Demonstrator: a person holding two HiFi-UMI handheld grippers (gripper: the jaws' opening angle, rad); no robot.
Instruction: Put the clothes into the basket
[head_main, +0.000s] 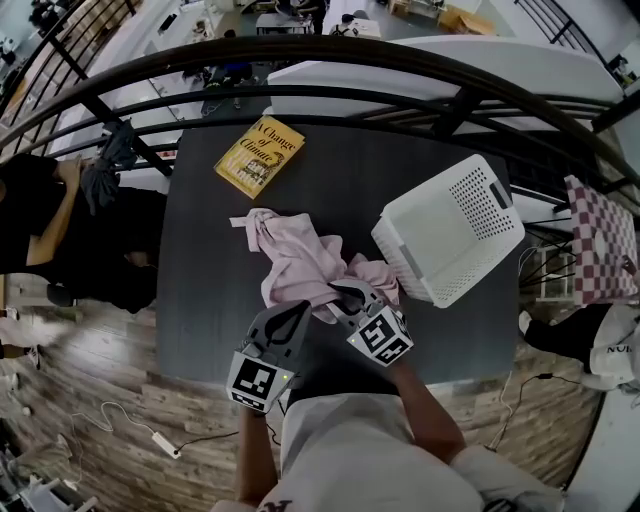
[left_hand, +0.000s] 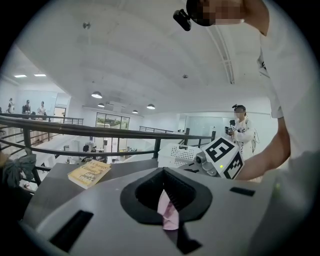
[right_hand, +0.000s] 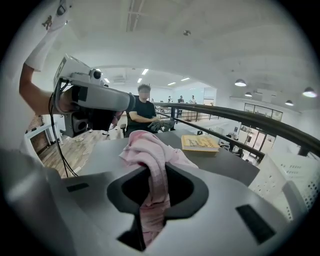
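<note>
Both grippers are clenched on the pink garment (head_main: 295, 255), which lies crumpled on the table (head_main: 200, 300) beside the white basket (head_main: 450, 225). The right gripper (head_main: 345, 297) bites a thick fold. The left gripper (head_main: 290, 318) seems to pinch only a thin edge. That edge could slip on the lift, leaving cloth to trail and catch the basket's rim.

On the dark grey table (head_main: 200, 300), a pale pink garment (head_main: 300, 262), a yellow book (head_main: 260, 156) and a white perforated basket (head_main: 450, 228) are showing.
</note>
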